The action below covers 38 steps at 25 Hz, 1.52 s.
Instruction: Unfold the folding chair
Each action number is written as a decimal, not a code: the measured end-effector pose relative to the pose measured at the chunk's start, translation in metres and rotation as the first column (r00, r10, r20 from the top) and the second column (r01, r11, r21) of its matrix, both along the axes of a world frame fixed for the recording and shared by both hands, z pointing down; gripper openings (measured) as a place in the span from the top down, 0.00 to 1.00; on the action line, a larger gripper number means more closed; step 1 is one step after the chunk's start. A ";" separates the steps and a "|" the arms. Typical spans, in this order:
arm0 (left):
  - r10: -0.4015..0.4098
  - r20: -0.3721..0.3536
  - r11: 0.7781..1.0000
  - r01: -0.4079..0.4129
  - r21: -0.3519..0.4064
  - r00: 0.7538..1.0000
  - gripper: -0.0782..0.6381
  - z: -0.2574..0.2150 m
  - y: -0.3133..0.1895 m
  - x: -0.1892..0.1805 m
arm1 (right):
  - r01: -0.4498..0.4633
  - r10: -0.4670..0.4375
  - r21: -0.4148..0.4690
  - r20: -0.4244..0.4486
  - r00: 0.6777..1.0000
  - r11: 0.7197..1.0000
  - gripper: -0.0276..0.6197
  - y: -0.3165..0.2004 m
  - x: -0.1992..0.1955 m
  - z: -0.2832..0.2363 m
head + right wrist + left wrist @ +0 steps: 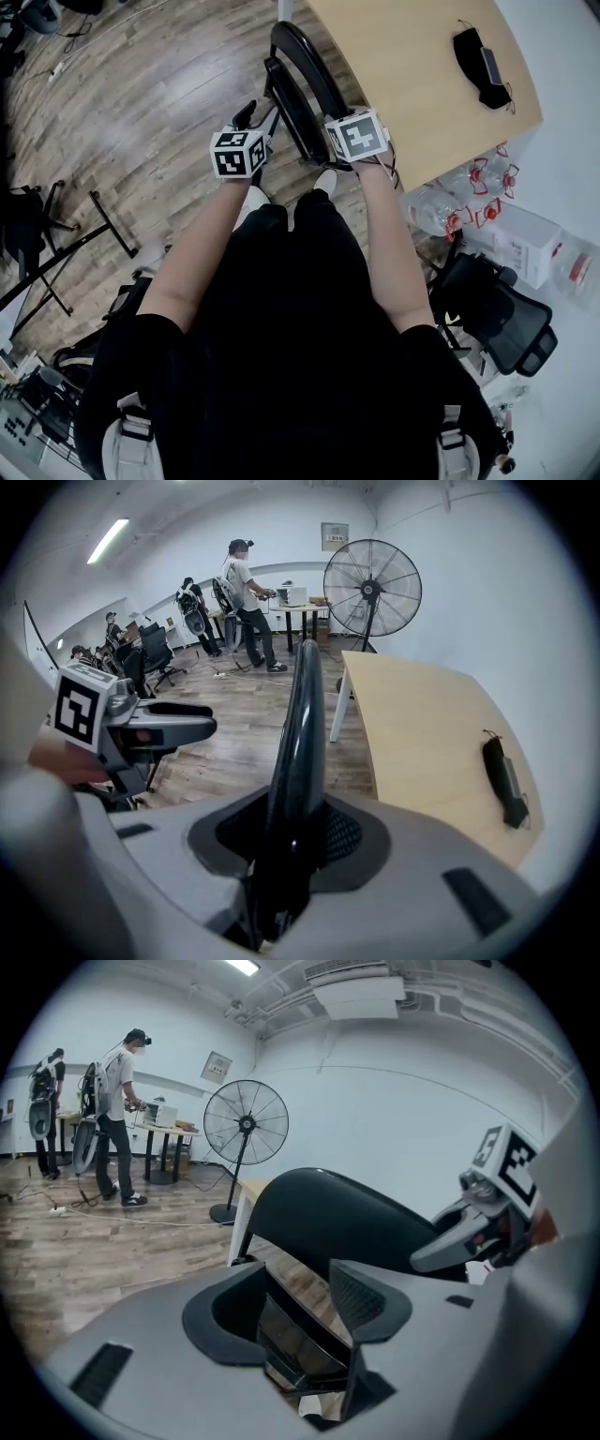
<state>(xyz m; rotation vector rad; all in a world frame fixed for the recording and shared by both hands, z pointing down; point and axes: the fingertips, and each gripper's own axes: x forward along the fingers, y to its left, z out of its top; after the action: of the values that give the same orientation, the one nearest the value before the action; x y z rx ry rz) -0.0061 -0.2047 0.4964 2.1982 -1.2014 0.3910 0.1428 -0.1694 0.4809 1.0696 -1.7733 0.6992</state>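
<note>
Right gripper (292, 836): clamped narrow on the edge of the back (302, 714), likely anchoring it while the seat swings.
Left gripper (295, 1312): jaws apart, gripping nothing; the seat (298, 1344) edge lies between them (not pinched, by my reading).
Chair (347, 1222): nearly folded, upright, just beyond the feet.
Edges: table (412, 75) close on the right; contact unclear.
Room: bare floor (159, 103) left and far, so the seat should open that way.

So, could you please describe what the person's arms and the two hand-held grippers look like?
The left hand-held gripper and right hand-held gripper are grey, with dark textured pads, each carrying a white cube printed with black square markers. The person wears a black short-sleeved top; forearms are bare.
</note>
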 end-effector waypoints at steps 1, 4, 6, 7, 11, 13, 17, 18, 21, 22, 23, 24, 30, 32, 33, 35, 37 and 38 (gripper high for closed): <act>-0.016 0.002 1.000 0.016 -0.011 1.000 0.60 0.006 -0.005 0.000 | 0.001 -0.001 0.000 -0.001 1.000 1.000 0.78 0.001 -0.002 0.000; -0.067 0.015 0.997 0.068 -0.031 0.998 0.60 0.021 -0.021 0.001 | 0.010 -0.010 0.003 0.000 1.000 1.000 0.78 0.000 -0.008 -0.001; -0.102 0.018 0.993 0.102 -0.052 0.995 0.60 0.032 -0.031 0.002 | 0.016 -0.016 0.003 0.002 1.000 1.000 0.78 0.001 -0.011 0.000; -0.119 0.016 0.991 0.119 -0.067 0.993 0.59 0.038 -0.035 0.004 | 0.019 -0.019 0.002 0.002 1.000 1.000 0.78 0.001 -0.012 0.000; -0.151 0.021 0.980 0.153 -0.131 0.988 0.57 0.064 -0.051 0.016 | 0.019 -0.019 0.001 0.006 1.000 1.000 0.78 0.001 -0.012 0.001; -0.144 0.034 0.976 0.148 -0.158 0.989 0.56 0.079 -0.057 0.024 | 0.021 -0.021 0.003 0.006 1.000 1.000 0.78 0.000 -0.010 0.003; -0.145 0.061 0.964 0.155 -0.217 0.988 0.52 0.108 -0.063 0.035 | 0.024 -0.024 0.005 0.005 1.000 1.000 0.78 -0.001 -0.011 0.004; -0.153 0.065 0.959 0.165 -0.232 0.986 0.51 0.115 -0.065 0.037 | 0.025 -0.025 0.005 0.008 1.000 1.000 0.78 0.000 -0.012 0.005; -0.191 0.078 0.940 0.205 -0.274 0.979 0.49 0.135 -0.072 0.039 | 0.034 -0.034 0.010 0.018 0.999 0.999 0.78 -0.001 -0.017 0.005; -0.205 0.081 0.932 0.220 -0.289 0.975 0.49 0.141 -0.075 0.040 | 0.041 -0.041 0.010 0.020 0.999 0.999 0.79 -0.001 -0.020 0.005; -0.220 0.082 0.924 0.234 -0.303 0.972 0.48 0.148 -0.078 0.040 | 0.050 -0.050 0.009 0.019 0.999 0.999 0.79 -0.001 -0.022 0.005; -0.235 0.082 0.916 0.248 -0.315 0.969 0.48 0.153 -0.080 0.041 | 0.060 -0.060 0.005 0.015 0.998 0.998 0.80 -0.001 -0.024 0.007; -0.272 0.135 0.887 0.302 -0.350 0.953 0.47 0.180 -0.092 0.041 | 0.058 -0.058 0.004 -0.005 0.998 0.998 0.83 -0.001 -0.025 0.015; -0.271 0.163 0.882 0.312 -0.354 0.949 0.47 0.187 -0.094 0.042 | 0.050 -0.050 0.003 -0.009 0.999 0.999 0.84 -0.003 -0.020 0.015; -0.269 0.160 0.881 0.310 -0.356 0.950 0.47 0.189 -0.095 0.046 | 0.049 -0.049 -0.001 -0.010 0.999 0.999 0.84 -0.004 -0.017 0.015; -0.266 0.155 0.881 0.305 -0.360 0.951 0.47 0.192 -0.099 0.054 | 0.047 -0.047 -0.006 -0.009 0.999 0.999 0.84 -0.006 -0.012 0.015; -0.265 0.177 0.877 0.313 -0.365 0.948 0.47 0.199 -0.102 0.057 | 0.044 -0.044 -0.006 -0.007 0.999 0.999 0.85 -0.007 -0.011 0.015; -0.264 0.183 0.874 0.315 -0.370 0.947 0.47 0.203 -0.103 0.060 | 0.043 -0.043 -0.007 -0.007 0.999 0.999 0.85 -0.007 -0.011 0.015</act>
<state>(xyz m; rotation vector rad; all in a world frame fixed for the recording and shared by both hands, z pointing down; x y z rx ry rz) 0.0538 -0.3075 0.6993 1.6379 -1.3612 0.5964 0.1317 -0.1765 0.4960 1.0250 -1.7820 0.6739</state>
